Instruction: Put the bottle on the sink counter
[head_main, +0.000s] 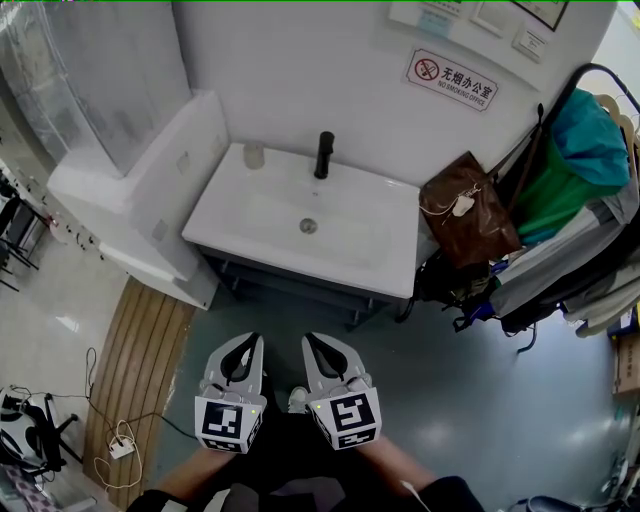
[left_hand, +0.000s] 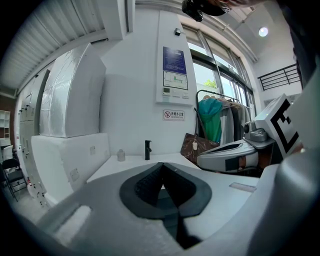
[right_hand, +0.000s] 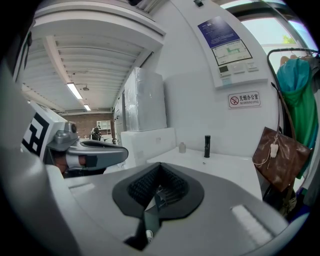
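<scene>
Both tools are held low in front of the person, side by side and well short of the sink counter (head_main: 232, 200). The left tool (head_main: 250, 343) has its jaws pressed together with nothing between them; the right tool (head_main: 316, 343) is likewise closed and empty. The small clear bottle (head_main: 254, 155) stands upright at the counter's back left corner, against the wall, left of the black faucet (head_main: 323, 154). A brown bag (head_main: 468, 212) is just beside the counter's right edge.

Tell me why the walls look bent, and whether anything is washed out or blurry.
Head view: mild wide-angle bending at the edges, soft glare on the floor, sink sharp. Left gripper view: strong fisheye with black corners, windows washed out. Right gripper view: same fisheye, ceiling lights glaring.
</scene>
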